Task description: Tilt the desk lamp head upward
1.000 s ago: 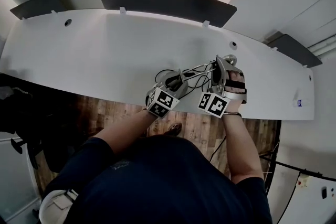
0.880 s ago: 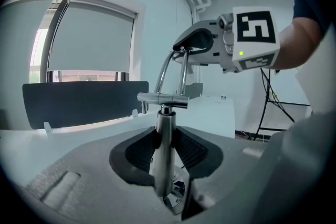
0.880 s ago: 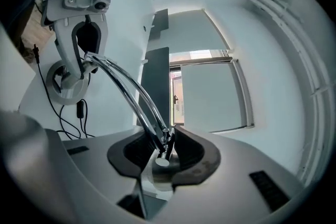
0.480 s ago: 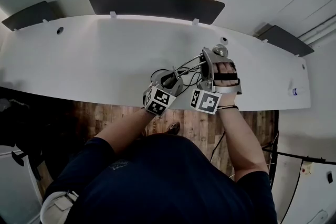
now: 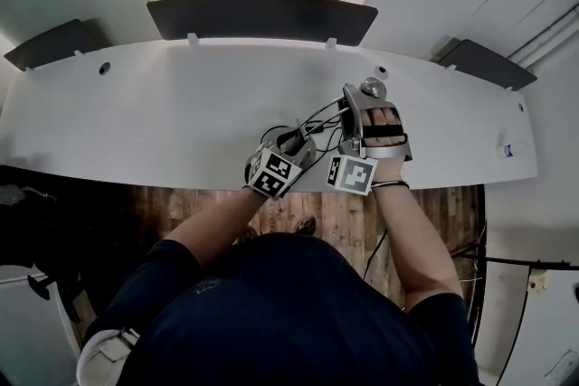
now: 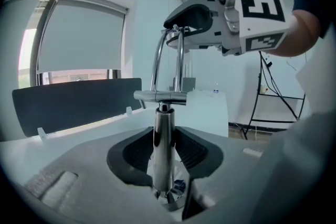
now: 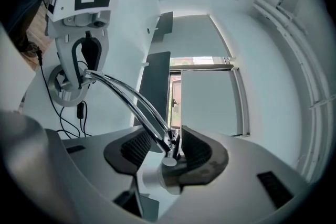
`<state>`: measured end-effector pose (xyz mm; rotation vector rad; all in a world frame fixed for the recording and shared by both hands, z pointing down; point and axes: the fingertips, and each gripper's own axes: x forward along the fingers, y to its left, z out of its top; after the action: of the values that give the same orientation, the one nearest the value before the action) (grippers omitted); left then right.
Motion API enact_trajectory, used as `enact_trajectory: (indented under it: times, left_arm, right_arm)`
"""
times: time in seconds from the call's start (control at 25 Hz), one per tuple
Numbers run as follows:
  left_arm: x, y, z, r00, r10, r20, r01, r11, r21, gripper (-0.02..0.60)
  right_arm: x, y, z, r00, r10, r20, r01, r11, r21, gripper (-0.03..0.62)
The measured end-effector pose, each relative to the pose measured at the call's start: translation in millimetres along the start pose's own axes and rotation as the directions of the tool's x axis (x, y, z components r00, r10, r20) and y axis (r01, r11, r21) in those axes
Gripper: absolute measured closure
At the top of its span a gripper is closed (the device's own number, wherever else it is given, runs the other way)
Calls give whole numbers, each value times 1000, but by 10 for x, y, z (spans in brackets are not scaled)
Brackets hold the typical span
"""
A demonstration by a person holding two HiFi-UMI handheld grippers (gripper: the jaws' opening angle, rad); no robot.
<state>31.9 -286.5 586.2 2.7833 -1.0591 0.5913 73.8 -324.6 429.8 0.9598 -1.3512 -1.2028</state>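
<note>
A chrome desk lamp stands near the front edge of the white desk (image 5: 163, 104). In the left gripper view my left gripper (image 6: 164, 152) is shut on its upright post (image 6: 163, 128), just above the base. The twin-rod arm (image 7: 131, 97) rises from there to the lamp head (image 7: 164, 176). My right gripper (image 7: 167, 147) sits at that top end, its jaws opening, with the arm's end joint still between the pads. In the head view the left gripper (image 5: 294, 149) and right gripper (image 5: 360, 104) are close together, and the head's chrome knob (image 5: 373, 88) is beyond the right one.
The lamp's black cable (image 5: 312, 117) loops on the desk between the grippers. Dark divider panels (image 5: 262, 14) stand along the desk's far edge under a window. A small blue-and-white item (image 5: 508, 151) lies at the far right. The desk's front edge is right under my hands.
The head camera has shifted. My right gripper has drawn slightly closer to the left one. Both stay at the lamp.
</note>
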Motion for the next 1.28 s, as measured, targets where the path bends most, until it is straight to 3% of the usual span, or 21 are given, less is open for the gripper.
enact_trajectory:
  times: [0.12, 0.24, 0.36, 0.48, 0.56, 0.6, 0.72, 0.8, 0.96, 1.12, 1.28]
  left_arm:
    - [-59, 25, -34, 999, -39, -22, 40, 998, 46, 437]
    - [-211, 69, 30, 999, -32, 0, 32, 998, 57, 431]
    - [-420, 40, 144, 999, -27, 33, 26, 999, 30, 431]
    - [-618, 8, 288, 996, -26, 87, 25, 1000, 18, 431]
    - [-750, -16, 405, 992, -35, 125, 35, 999, 4, 431]
    - [-814, -31, 466, 989, -41, 144, 43, 999, -10, 433]
    - [-964, -58, 594, 981, -51, 188, 61, 997, -49, 471]
    - [-1029, -86, 642, 977, -63, 204, 76, 995, -57, 491]
    - [-1143, -192, 709, 972, -121, 200, 128, 992, -22, 516]
    - [-1272, -225, 775, 969, -133, 207, 141, 990, -26, 542]
    - [-1332, -299, 738, 968, -123, 221, 141, 988, -67, 563]
  right_arm:
    - [-90, 45, -22, 999, 41, -4, -41, 998, 53, 379]
    - [-233, 30, -46, 998, 56, -11, -53, 985, 165, 376]
    - [-409, 42, -75, 997, 69, -24, -58, 947, 315, 376]
    - [-553, 84, -70, 996, 85, -26, -64, 887, 457, 378]
    - [-617, 147, -34, 993, 114, -1, -92, 807, 583, 379]
    - [-643, 198, -11, 991, 135, 21, -115, 744, 658, 379]
    - [-701, 430, 57, 975, 199, 103, -191, 497, 846, 416]
    - [-743, 564, 144, 964, 214, 160, -232, 376, 897, 451]
    - [-853, 714, 326, 943, 222, 249, -297, 218, 929, 507]
    - [-957, 751, 413, 932, 211, 294, -326, 139, 935, 547]
    - [-1052, 724, 517, 920, 138, 368, -372, 0, 928, 576]
